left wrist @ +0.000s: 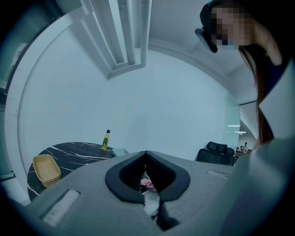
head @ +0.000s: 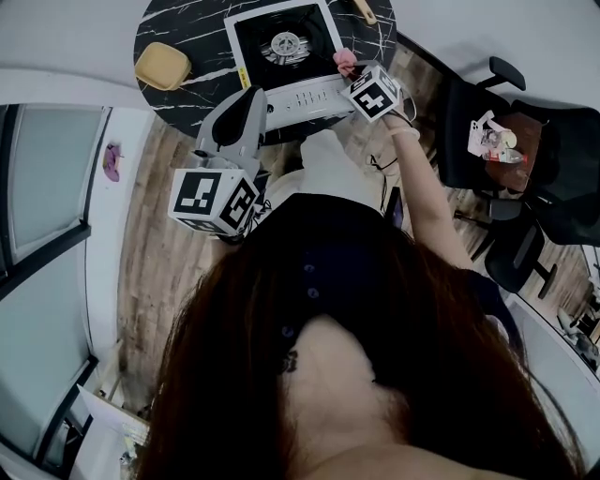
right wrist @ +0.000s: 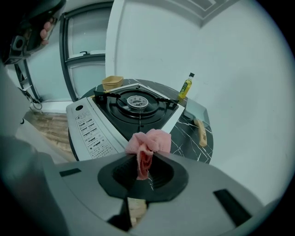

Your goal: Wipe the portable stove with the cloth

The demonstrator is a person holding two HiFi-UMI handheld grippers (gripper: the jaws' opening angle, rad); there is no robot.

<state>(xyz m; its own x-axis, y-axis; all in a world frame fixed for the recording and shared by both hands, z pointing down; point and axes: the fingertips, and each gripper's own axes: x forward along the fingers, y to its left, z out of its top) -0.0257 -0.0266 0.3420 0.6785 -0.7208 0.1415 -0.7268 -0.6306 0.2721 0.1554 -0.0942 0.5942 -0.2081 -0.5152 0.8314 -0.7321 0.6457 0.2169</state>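
The portable stove (head: 281,52) is white with a black top and a round burner, and it stands on a round black marble table (head: 187,28). My right gripper (head: 352,70) is shut on a bunched pink cloth (head: 345,61) above the stove's front right corner. In the right gripper view the cloth (right wrist: 150,142) sticks out of the shut jaws, just short of the stove's control panel (right wrist: 92,131). My left gripper (head: 249,96) is shut and empty, held off the table's near edge; its tips (left wrist: 146,154) point above the table.
A yellow dish (head: 162,66) sits at the table's left and a small yellow bottle (right wrist: 185,86) behind the stove. A wooden-handled tool (right wrist: 200,129) lies to the stove's right. Black office chairs (head: 525,178) stand on the right, glass partitions (head: 47,187) on the left.
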